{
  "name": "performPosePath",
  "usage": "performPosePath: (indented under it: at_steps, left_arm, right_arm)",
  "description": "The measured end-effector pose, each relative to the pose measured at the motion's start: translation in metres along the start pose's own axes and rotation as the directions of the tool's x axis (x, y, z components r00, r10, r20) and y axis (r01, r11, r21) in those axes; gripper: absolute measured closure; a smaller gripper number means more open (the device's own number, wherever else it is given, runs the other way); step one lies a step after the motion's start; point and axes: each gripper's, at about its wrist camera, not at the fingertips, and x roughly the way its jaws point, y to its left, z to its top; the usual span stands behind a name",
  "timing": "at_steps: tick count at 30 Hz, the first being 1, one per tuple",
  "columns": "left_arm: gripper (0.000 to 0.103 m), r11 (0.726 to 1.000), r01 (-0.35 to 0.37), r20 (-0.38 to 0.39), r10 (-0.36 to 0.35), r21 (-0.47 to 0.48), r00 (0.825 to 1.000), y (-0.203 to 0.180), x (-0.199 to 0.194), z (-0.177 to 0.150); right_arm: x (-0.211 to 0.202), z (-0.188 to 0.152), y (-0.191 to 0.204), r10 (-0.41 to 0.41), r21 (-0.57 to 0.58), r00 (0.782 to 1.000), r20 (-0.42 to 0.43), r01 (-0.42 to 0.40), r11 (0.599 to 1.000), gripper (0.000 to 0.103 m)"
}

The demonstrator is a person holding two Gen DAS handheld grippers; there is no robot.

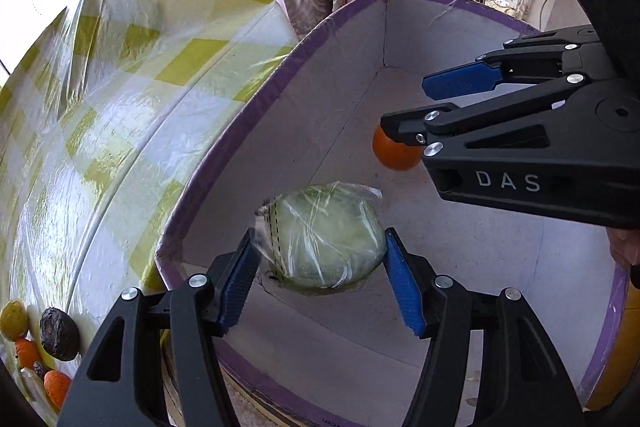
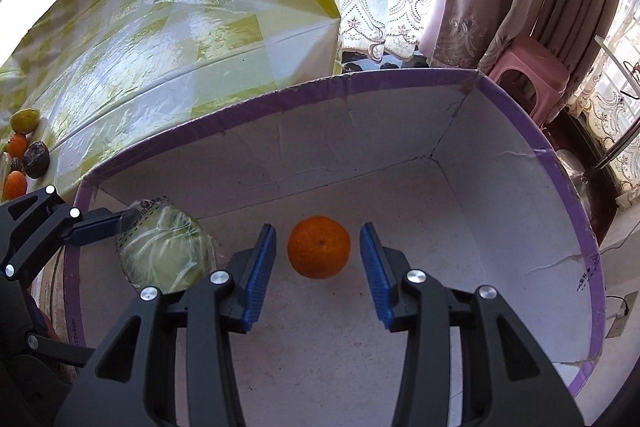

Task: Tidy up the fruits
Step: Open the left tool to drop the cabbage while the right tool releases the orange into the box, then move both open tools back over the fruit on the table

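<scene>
Two grippers reach down into a white cardboard box (image 2: 400,131) with a purple-taped rim, which sits beside the table (image 2: 168,39) and its yellow-checked plastic cover. The left gripper (image 1: 320,267) has its blue pads spread wide on either side of a plastic-wrapped green melon (image 1: 324,239); the left pad looks to be touching the wrap and the right pad sits just at its edge, but I cannot tell whether they bear on it or have only just let go. The melon appears to lie on the box floor near one wall. The right gripper (image 2: 318,267) is open wide with nothing in it, its pads flanking an orange (image 2: 319,247) that sits on the box floor, apart from both pads.

Several more fruits (image 2: 24,155) wait at the table edge: a yellow one, a few orange ones and a dark wrinkled one.

My worry is the loose wrap on the melon: a ridged pad could snag the film as the left gripper pulls away and drag the melon along. The orange is round and free, so a nudge from either pad would set it rolling. The two grippers are also close together inside the box and could knock each other when lifting out.
</scene>
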Motion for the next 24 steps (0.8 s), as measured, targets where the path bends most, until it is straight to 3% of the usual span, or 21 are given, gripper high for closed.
performPosePath:
  at_steps: [2, 4, 6, 9, 11, 13, 16, 19, 21, 24]
  left_arm:
    - [0.027, 1.0, -0.016, 0.016, 0.016, -0.013, 1.0, 0.003, 0.0, 0.003]
    - [0.022, 0.999, -0.028, 0.043, 0.029, -0.028, 0.999, 0.005, -0.005, 0.002]
    - [0.021, 0.999, -0.027, 0.064, 0.029, -0.035, 0.998, 0.007, -0.011, 0.003]
    - [0.02, 0.998, -0.028, 0.11, 0.035, -0.064, 0.993, 0.012, -0.022, 0.001]
    - [0.02, 0.994, -0.04, 0.166, 0.056, -0.099, 0.984, 0.018, -0.036, 0.0]
    - [0.018, 0.988, -0.061, 0.258, 0.096, -0.139, 0.961, 0.027, -0.055, -0.003]
    - [0.015, 0.981, -0.06, 0.402, 0.132, -0.186, 0.906, 0.041, -0.082, -0.011]
    - [0.015, 0.965, -0.095, 0.452, 0.2, -0.245, 0.869, 0.059, -0.103, -0.02]
    - [0.015, 0.953, -0.111, 0.442, 0.231, -0.281, 0.867, 0.072, -0.115, -0.028]
    - [0.015, 0.936, -0.117, 0.423, 0.258, -0.332, 0.869, 0.094, -0.126, -0.044]
  right_arm:
    - [-0.001, 0.001, 0.001, -0.003, -0.004, 1.0, 0.007, 0.003, 1.0, 0.04]
    - [-0.003, 0.002, 0.004, -0.013, -0.017, 1.0, 0.014, 0.013, 1.0, 0.035]
    - [-0.006, 0.002, 0.005, -0.037, -0.016, 0.999, 0.032, 0.038, 0.999, 0.023]
    - [-0.019, 0.003, 0.003, -0.077, -0.009, 0.993, 0.088, 0.078, 0.997, 0.021]
    - [-0.033, 0.005, 0.002, -0.132, 0.015, 0.98, 0.149, 0.132, 0.991, 0.014]
    - [-0.049, 0.008, 0.001, -0.187, 0.047, 0.959, 0.215, 0.181, 0.982, 0.008]
    - [-0.072, 0.011, 0.006, -0.263, 0.089, 0.913, 0.313, 0.248, 0.965, 0.002]
    - [-0.09, 0.011, 0.022, -0.281, 0.06, 0.873, 0.398, 0.281, 0.958, 0.002]
    - [-0.096, 0.013, 0.033, -0.232, 0.026, 0.889, 0.394, 0.242, 0.97, 0.002]
    - [-0.1, 0.017, 0.046, -0.108, 0.04, 0.919, 0.379, 0.1, 0.994, 0.002]
